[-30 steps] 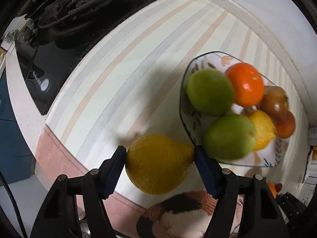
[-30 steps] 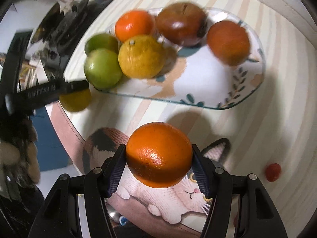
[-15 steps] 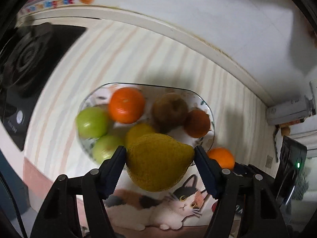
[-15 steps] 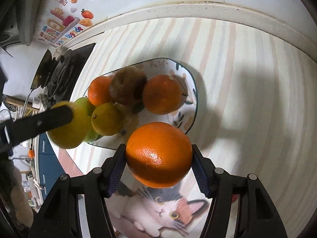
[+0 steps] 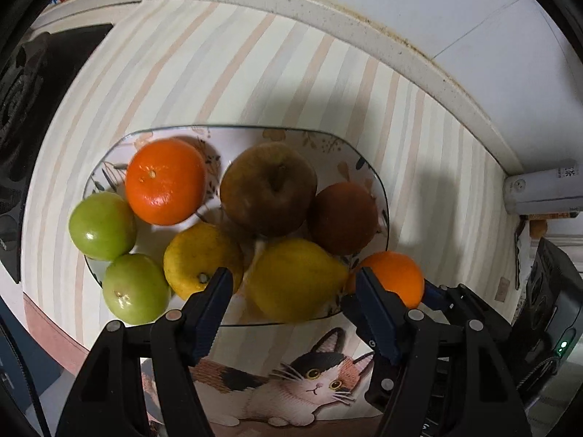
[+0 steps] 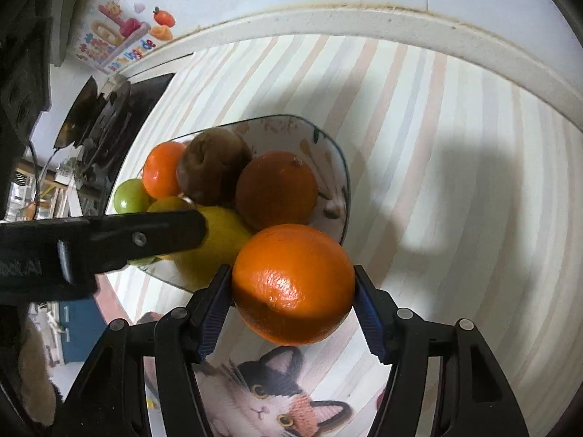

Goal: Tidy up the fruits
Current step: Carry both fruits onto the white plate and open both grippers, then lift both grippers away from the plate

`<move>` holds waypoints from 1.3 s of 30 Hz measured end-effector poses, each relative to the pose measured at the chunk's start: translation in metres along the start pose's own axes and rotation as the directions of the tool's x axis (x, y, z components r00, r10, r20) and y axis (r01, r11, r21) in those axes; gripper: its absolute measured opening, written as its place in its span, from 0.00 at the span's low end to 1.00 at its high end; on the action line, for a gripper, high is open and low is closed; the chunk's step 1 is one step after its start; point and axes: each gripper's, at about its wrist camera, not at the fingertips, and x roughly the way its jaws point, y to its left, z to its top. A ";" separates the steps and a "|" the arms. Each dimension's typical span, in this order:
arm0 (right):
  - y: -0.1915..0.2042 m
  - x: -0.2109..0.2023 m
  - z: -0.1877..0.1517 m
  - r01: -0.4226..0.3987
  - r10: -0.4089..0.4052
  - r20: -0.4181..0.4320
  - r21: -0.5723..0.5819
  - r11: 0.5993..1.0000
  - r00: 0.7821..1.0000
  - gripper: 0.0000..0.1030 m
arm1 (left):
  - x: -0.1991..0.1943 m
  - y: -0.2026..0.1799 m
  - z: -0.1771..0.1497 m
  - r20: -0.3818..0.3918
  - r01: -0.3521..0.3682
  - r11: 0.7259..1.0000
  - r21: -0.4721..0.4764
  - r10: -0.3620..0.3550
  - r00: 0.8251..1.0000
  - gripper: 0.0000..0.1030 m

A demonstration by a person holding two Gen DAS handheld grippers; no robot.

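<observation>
A floral plate [image 5: 109,160] holds several fruits: an orange mandarin [image 5: 165,181], a brown apple [image 5: 268,188], a dark orange fruit [image 5: 342,217], two green fruits [image 5: 102,225], a yellow citrus [image 5: 202,260]. A yellow pear [image 5: 297,278] lies at the plate's near edge between the fingers of my open left gripper [image 5: 293,300], which no longer grip it. My right gripper [image 6: 293,304] is shut on an orange [image 6: 293,284], held just at the plate's [image 6: 337,167] near right edge; this orange shows in the left wrist view [image 5: 395,276].
The plate sits on a striped mat with a cat picture [image 5: 306,386] at the near edge. A black stove [image 5: 32,102] is to the left. The white wall ledge [image 5: 328,14] runs behind. A white device [image 5: 543,191] sits at the right.
My left gripper carried the pear over to the plate, set it at the near edge and opened. My right gripper brought the orange closer to the plate's edge.
</observation>
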 end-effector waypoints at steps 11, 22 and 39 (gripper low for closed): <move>0.001 -0.017 -0.006 0.045 -0.045 -0.017 -0.003 0.999 0.999 0.91 | -0.029 0.019 -0.023 0.097 -0.082 0.995 -0.060 0.087 0.991 0.84; 0.020 -0.073 -0.023 0.153 -0.151 0.034 -0.105 0.983 0.988 0.93 | -0.051 0.048 -0.085 0.187 -0.170 0.962 -0.213 0.211 0.960 0.93; 0.051 -0.205 -0.083 0.157 -0.115 0.167 -0.271 0.950 0.979 0.93 | -0.144 -0.012 -0.189 0.406 -0.201 0.929 -0.311 0.321 0.856 0.93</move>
